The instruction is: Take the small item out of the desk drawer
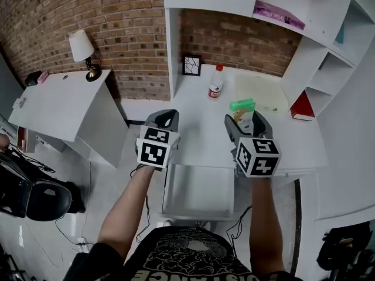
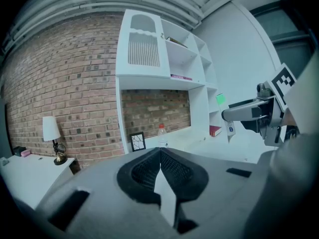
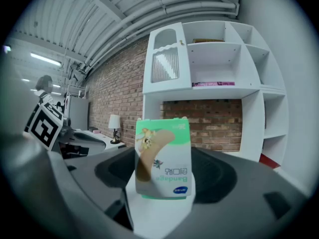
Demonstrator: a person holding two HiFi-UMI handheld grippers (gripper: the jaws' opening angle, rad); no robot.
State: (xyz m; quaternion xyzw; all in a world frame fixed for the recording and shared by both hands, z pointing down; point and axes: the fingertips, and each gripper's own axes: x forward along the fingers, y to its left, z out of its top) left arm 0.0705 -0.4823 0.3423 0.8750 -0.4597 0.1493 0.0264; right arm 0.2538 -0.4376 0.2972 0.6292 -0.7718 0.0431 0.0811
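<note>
At the white desk (image 1: 199, 122), above its open front-edge drawer (image 1: 198, 192), the right gripper (image 1: 244, 120) clamped a bandage box (image 3: 163, 158) between wide-set jaws, while the left gripper (image 2: 160, 158) had its jaws closed on nothing.

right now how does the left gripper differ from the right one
The left gripper has its jaws pressed together with nothing between them; the right gripper has its jaws spread wide, clamped on a green and white bandage box. The left gripper is held at the desk's left edge, the right gripper over its middle. Both carry a marker cube and are held just beyond the open drawer.
</note>
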